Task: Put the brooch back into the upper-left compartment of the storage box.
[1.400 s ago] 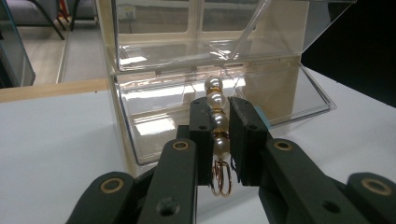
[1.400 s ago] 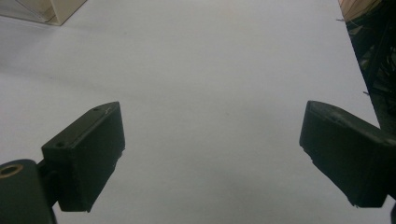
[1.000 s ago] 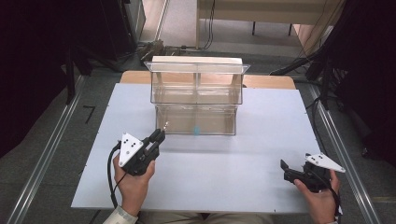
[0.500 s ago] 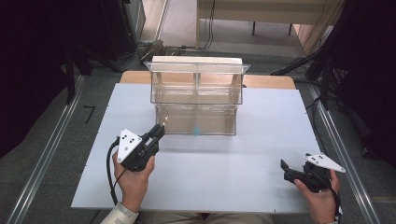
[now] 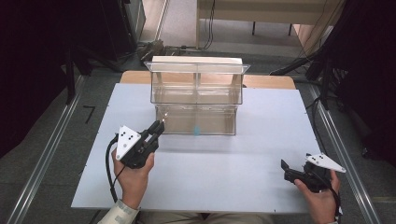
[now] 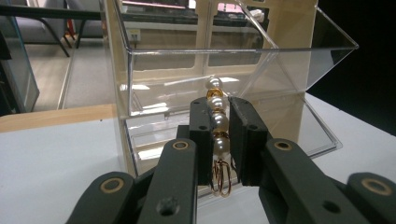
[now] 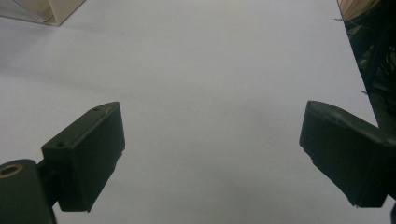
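The left gripper (image 6: 218, 135) had its jaws pinched narrow on a pearl and gold bead piece (image 6: 217, 122), a short string of white pearls with gold spacers between them and a pair of thin gold wire loops dangling below the jaws. It looked like a small bit of jewellery, perhaps an earring or bracelet section, though I couldn't tell which.

In the high view the left gripper (image 5: 158, 129) sat just in front of the near left corner of the clear plastic organiser (image 5: 196, 101), with the piece held up near its lower tier. The organiser stood at the far middle of the white table (image 5: 219, 186).

By my reckoning that piece was very light, hard and smooth on the beads, so slippery under the pads, and the wire loops looked thin enough to bend. The beaded run, gripped across its middle as here, seemed the safest hold; the loops did not.

Over on the near right, the right gripper (image 7: 212, 154) rested low above bare table, jaws spread wide and holding nothing.
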{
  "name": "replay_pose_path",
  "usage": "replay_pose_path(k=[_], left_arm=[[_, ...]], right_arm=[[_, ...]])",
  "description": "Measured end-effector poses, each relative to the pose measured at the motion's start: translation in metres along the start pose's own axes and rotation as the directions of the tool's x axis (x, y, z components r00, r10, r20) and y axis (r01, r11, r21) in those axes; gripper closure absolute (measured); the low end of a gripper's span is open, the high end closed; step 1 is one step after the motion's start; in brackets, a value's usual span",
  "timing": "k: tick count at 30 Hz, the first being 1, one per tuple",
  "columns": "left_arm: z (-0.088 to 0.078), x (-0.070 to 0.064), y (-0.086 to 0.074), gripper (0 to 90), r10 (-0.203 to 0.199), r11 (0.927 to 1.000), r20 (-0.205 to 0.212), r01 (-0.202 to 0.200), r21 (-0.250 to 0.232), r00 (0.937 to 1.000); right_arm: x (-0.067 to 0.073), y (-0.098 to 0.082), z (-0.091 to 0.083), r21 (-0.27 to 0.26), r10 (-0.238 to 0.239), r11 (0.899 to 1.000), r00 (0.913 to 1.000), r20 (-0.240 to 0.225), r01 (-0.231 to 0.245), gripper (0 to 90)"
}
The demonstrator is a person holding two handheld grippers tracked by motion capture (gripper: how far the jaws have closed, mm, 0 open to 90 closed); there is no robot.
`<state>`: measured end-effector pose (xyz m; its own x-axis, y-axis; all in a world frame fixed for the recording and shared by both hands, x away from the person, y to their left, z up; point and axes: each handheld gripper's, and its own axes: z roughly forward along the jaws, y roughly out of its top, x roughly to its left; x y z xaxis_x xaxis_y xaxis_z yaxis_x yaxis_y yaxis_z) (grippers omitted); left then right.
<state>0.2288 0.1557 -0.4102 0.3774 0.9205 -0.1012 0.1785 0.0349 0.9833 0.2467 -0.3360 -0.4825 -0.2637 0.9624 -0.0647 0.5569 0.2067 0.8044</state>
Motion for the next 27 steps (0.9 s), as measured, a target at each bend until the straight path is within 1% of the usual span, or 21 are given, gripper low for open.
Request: replay_pose_path(k=[12,17,27], left_arm=[[0.002,0.0,0.01,79.2,-0.007,0.9997,0.007,0.007,-0.023,1.0],[0.004,0.001,0.013,79.2,-0.006,0.9998,0.01,0.006,-0.02,0.9999],[0.007,0.002,0.019,79.2,-0.014,0.9993,0.01,0.014,-0.034,0.9999]], right_arm=[[0.0,0.0,0.0,-0.001,0.002,1.0,1.0,-0.001,-0.002,5.5],[0.0,0.0,0.0,0.002,0.003,1.0,1.0,-0.005,-0.003,5.5],[-0.001,0.0,0.0,-0.002,0.002,1.0,1.0,-0.007,-0.002,5.5]])
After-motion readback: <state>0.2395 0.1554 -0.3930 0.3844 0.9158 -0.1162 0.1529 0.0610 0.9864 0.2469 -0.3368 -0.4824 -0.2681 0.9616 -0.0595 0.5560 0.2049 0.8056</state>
